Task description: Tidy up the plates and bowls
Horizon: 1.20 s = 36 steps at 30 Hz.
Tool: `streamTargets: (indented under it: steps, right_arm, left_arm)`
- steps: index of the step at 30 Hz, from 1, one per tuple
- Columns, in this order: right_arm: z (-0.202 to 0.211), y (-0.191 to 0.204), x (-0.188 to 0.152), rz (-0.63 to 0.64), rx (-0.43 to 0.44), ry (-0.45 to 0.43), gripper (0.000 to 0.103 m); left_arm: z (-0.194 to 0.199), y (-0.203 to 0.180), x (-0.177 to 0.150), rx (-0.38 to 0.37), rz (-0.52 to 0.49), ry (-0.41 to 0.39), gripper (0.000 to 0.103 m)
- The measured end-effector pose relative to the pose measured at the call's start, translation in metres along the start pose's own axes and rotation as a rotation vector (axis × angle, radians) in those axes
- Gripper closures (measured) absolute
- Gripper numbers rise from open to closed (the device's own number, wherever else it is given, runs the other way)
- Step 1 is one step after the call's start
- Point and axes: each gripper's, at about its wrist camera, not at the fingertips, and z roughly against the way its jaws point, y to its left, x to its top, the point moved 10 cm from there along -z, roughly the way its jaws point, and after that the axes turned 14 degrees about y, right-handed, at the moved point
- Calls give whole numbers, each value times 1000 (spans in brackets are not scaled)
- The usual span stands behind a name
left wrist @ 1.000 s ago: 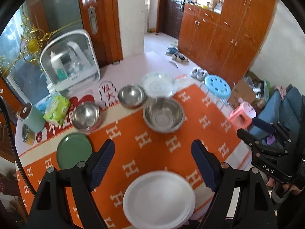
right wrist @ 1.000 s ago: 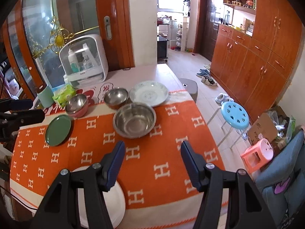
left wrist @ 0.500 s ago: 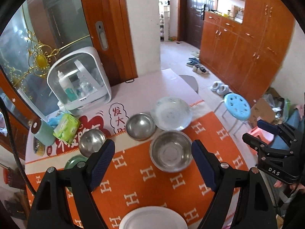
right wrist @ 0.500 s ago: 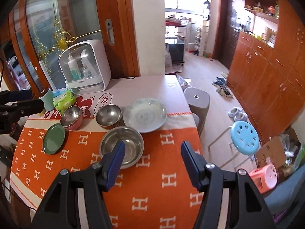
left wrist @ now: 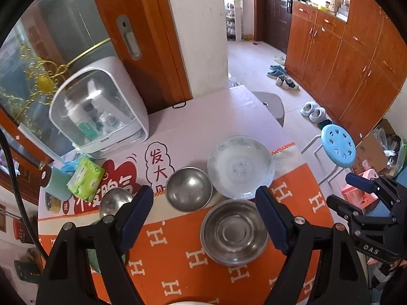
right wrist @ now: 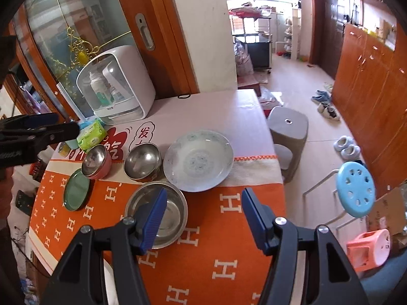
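On the orange cloth stand a large steel bowl (left wrist: 234, 232) (right wrist: 159, 211), a smaller steel bowl (left wrist: 188, 192) (right wrist: 143, 161), a steel bowl with a pink outside (right wrist: 96, 161) (left wrist: 114, 202), a white patterned plate (left wrist: 240, 166) (right wrist: 198, 160) and a green plate (right wrist: 76, 189). A white plate shows only as a sliver at the bottom of the left wrist view (left wrist: 189, 303). My left gripper (left wrist: 204, 222) is open and empty, above the steel bowls. My right gripper (right wrist: 203, 217) is open and empty, above the large bowl's right side.
A white cabinet with bottles (left wrist: 99, 111) (right wrist: 117, 86), a green tissue pack (left wrist: 85, 179) and a teal cup (left wrist: 54, 186) stand at the table's back left. A grey stool (right wrist: 288, 129) and a blue stool (right wrist: 354, 186) stand right of the table edge.
Both grippers have risen and tilted up toward the far side of the table. The near white plate has slid almost out of view. No dish has moved.
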Motion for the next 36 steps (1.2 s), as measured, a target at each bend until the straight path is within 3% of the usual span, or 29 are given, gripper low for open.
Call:
streamTargets:
  steps: [5, 17, 27, 36]
  right_arm:
    - [-26, -5, 12, 6, 76, 8, 42]
    - [-87, -9, 28, 52, 155, -28, 42]
    - [-142, -34, 33, -33, 193, -27, 42]
    - [-183, -47, 30, -114, 280, 2, 42]
  left_arm:
    - [-36, -4, 25, -15, -16, 39, 22]
    - [-144, -8, 70, -131, -40, 119, 22]
    - [-232, -4, 88, -172, -16, 195, 22]
    - [-285, -4, 95, -243, 21, 260, 22]
